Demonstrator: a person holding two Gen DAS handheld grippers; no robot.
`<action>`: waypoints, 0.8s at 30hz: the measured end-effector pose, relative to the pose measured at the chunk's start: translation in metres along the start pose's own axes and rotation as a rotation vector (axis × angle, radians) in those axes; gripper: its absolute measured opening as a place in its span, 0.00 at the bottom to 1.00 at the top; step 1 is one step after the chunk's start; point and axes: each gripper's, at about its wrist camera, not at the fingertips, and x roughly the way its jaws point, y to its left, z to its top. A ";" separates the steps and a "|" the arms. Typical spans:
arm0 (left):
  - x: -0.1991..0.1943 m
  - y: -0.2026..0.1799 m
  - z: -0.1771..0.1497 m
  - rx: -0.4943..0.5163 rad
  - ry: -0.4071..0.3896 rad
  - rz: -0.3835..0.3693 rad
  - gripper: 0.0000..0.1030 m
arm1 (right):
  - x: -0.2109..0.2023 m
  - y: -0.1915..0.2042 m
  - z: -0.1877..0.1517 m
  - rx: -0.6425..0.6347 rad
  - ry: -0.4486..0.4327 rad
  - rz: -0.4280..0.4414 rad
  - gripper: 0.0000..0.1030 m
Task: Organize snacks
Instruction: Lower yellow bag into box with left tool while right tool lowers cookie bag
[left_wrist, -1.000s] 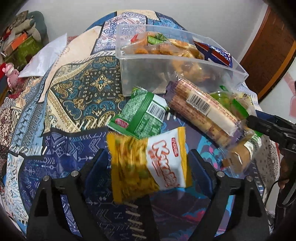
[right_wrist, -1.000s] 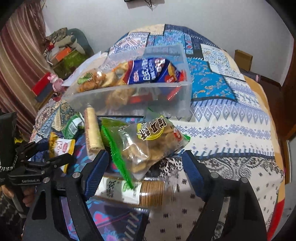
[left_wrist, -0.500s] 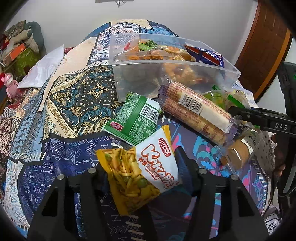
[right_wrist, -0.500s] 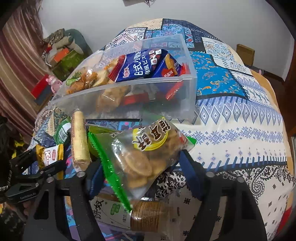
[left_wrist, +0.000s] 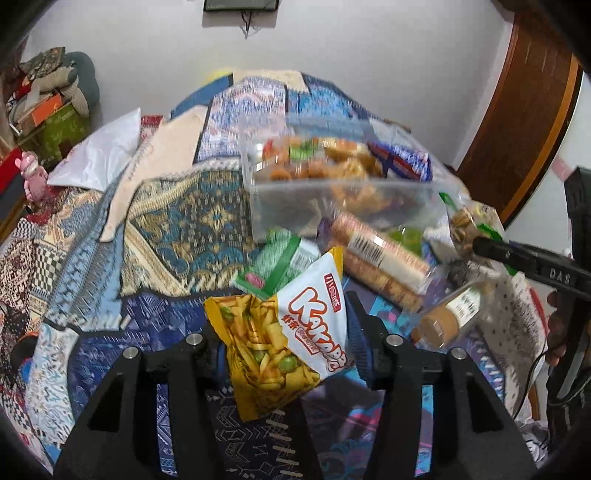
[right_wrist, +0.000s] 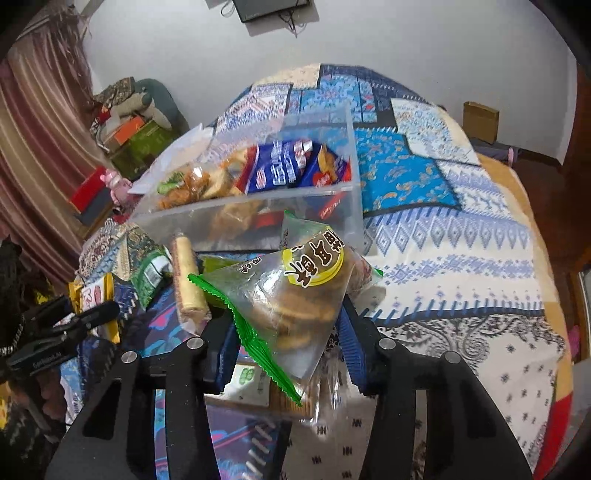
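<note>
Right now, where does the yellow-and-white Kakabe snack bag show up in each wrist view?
Left wrist: the yellow-and-white Kakabe snack bag sits low centre, clamped by the left gripper.
Right wrist: same bag shows at far left, mid-height, partly hidden by that gripper.
Shared landmark: the clear plastic bin of snacks, beyond the bag in both views.

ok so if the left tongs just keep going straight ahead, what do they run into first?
Probably the green snack packet lying just beyond the held yellow Kakabi bag; behind it stands the clear bin. Depth is uncertain.
</note>
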 end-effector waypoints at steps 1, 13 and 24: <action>-0.005 -0.001 0.005 0.001 -0.015 -0.002 0.50 | -0.003 0.000 0.002 -0.002 -0.009 0.001 0.44; -0.016 -0.014 0.059 0.018 -0.116 -0.025 0.50 | -0.032 0.017 0.037 -0.054 -0.138 0.025 0.44; 0.017 -0.015 0.115 -0.014 -0.129 -0.064 0.50 | 0.008 0.042 0.078 -0.128 -0.127 0.042 0.43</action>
